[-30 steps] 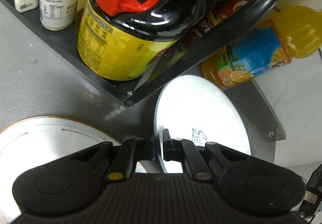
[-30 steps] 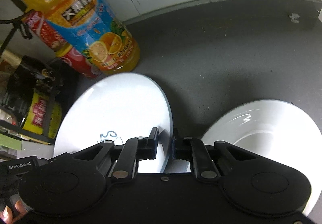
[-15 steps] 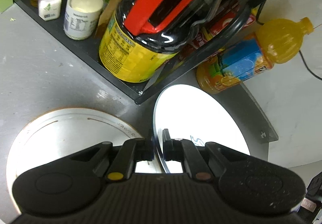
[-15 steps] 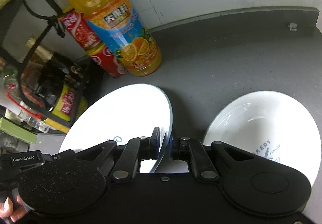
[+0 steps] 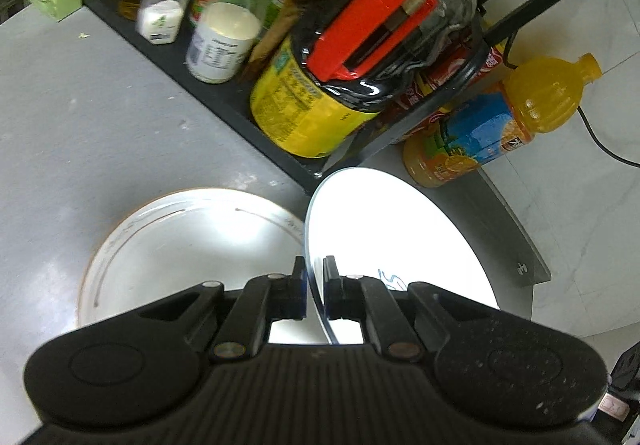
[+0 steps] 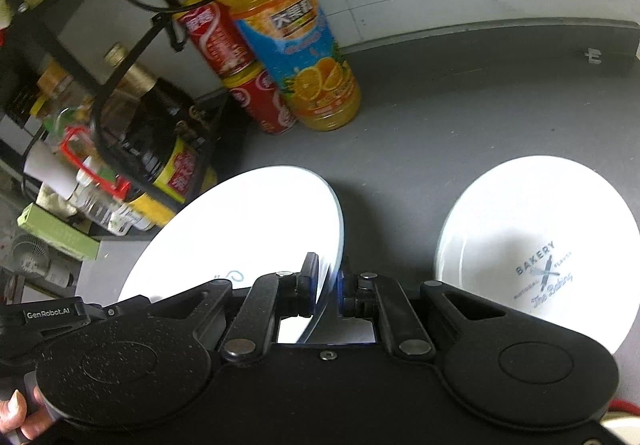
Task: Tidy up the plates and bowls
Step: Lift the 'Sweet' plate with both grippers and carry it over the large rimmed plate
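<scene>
Nearest in both wrist views, each gripper pinches the rim of one white plate (image 5: 400, 241): the left gripper (image 5: 315, 287) has its fingers closed on the near-left edge, and the right gripper (image 6: 327, 285) is clamped on the near-right edge, so the plate hangs between them, tilted and clear of the grey counter (image 6: 460, 117). Just left lies a larger brown-rimmed plate (image 5: 180, 241), flat on the counter; to the right sits a white bowl (image 6: 536, 245) with printed lettering. Farther off stand an orange juice bottle (image 6: 296, 45) and a black rack (image 5: 224, 101) of jars. The step in hand looks like carrying the plate; the next move probably calls for levelling it and lowering it onto the larger plate, both grips released together.
</scene>
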